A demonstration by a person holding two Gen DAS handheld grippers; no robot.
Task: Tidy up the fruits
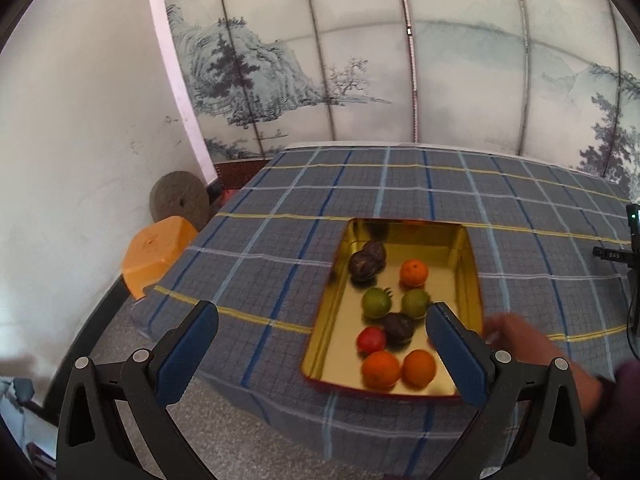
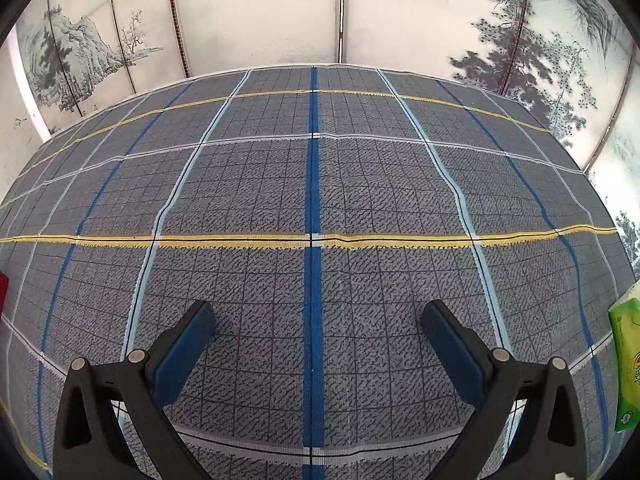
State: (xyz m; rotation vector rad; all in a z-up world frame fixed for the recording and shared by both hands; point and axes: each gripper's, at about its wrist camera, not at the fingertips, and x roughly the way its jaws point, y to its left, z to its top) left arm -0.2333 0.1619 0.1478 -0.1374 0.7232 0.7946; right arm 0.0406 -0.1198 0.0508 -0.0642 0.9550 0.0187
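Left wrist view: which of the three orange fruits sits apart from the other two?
The orange fruit toward the far end of the gold tray; the other two sit side by side at the near end.

We see a counter (image 1: 400,184) covered edge to edge by a grey-blue plaid cloth (image 2: 256,184) with blue, pale-blue, white and yellow stripes; the cloth hangs over the near edge in the left wrist view. Lying directly on it, toward the near right side, we have a gold metal tray (image 1: 468,264), rectangular, low walls, red outer rim. In the right wrist view we mostly get bare cloth, lying flat with slight ripples along the yellow stripe. At that view's right edge a green packet (image 2: 626,364) rests on the cloth; print too small to read. At the left edge a red sliver, can't tell what.
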